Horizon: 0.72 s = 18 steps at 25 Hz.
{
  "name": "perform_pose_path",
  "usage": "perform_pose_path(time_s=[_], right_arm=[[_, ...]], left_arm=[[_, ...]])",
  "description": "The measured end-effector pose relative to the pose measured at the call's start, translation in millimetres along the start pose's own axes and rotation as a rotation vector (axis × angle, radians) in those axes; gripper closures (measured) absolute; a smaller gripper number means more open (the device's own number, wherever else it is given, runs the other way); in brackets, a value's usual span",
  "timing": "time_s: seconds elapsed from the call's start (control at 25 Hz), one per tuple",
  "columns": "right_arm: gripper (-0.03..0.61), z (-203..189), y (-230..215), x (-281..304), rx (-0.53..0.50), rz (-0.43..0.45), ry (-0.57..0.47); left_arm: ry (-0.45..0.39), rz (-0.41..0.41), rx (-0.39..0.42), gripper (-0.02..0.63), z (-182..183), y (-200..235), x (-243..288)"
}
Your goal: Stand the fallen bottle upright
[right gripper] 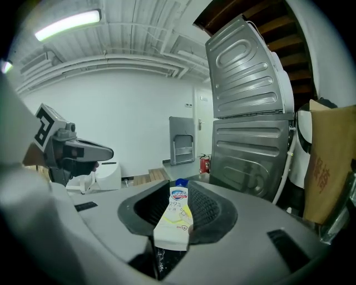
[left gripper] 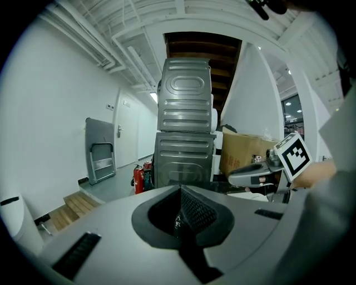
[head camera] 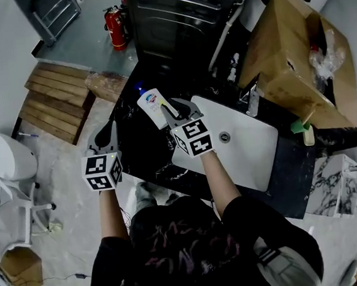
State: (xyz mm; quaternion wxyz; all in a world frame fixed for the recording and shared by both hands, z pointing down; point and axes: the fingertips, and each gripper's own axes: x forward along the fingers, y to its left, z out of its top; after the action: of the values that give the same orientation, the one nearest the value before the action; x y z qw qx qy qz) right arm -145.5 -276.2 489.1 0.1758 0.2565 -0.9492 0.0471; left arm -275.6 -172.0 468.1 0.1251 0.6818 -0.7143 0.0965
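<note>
White bottle (right gripper: 174, 218) sits inside half-open right hand-held gripper (right gripper: 178, 189).

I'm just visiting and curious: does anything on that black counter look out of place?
Yes: the white plastic bottle with a blue cap lies on its side on the black counter, between the right gripper's open jaws.

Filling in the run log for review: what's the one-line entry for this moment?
stage: pre-grasp | bottle: lying on counter | right gripper: open around bottle | left gripper: shut, empty
</note>
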Motion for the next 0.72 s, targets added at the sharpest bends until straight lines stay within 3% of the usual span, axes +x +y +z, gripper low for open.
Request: perform_pose_path(time_s=[0.4,0.72], right_arm=[[0.369,-30,9,33,-0.010,-0.027,0.159],[0.342,-57,11,50,-0.025,-0.062,0.284]], left_arm=[[0.033,-0.133,-0.009,0.604,-8,21,52],[0.089,-0.218,-0.004,0.604,-24,28,90]])
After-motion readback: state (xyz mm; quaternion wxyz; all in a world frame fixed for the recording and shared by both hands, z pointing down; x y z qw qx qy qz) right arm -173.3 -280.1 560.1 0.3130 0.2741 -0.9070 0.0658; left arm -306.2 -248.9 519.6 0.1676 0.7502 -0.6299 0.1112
